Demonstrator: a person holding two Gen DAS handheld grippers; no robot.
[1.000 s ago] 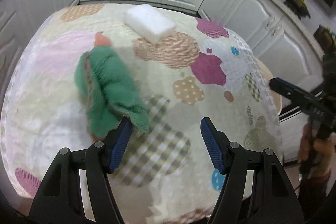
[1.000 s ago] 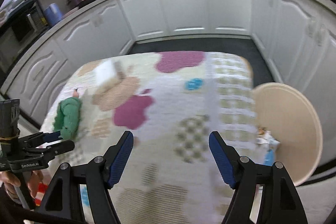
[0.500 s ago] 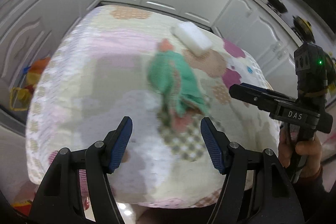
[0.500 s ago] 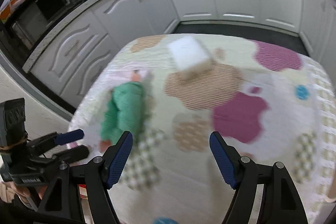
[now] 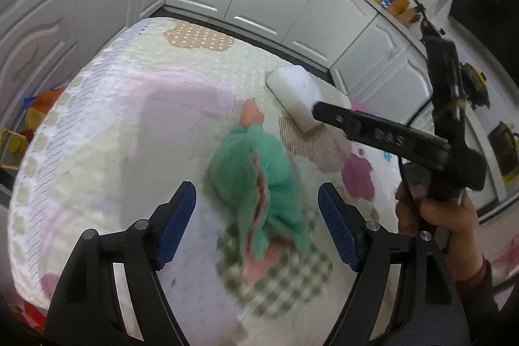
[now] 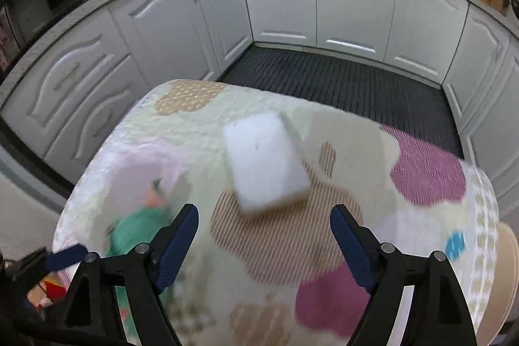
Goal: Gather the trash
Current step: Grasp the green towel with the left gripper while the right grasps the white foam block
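Cloth: crumpled green cloth [image 5: 259, 184] lies on the patterned counter [image 5: 113, 125], just ahead of the left claw [image 5: 256, 226], long axis running away from it.
Sponge: white block [image 6: 264, 164] lies ahead of the right claw [image 6: 264, 244], well apart from the cloth.
Left claw: pads opening, apart, cloth in line between them, untouched.
Right claw: opening, nothing held, tilted down toward the sponge.
Nearer hand: left for cloth, right for sponge.

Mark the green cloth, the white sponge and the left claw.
green cloth [image 5: 256, 171], left wrist view, middle of its crumpled body.
white sponge [image 6: 264, 164], right wrist view, top face.
left claw [image 5: 258, 226], left wrist view, midway between fingertips.
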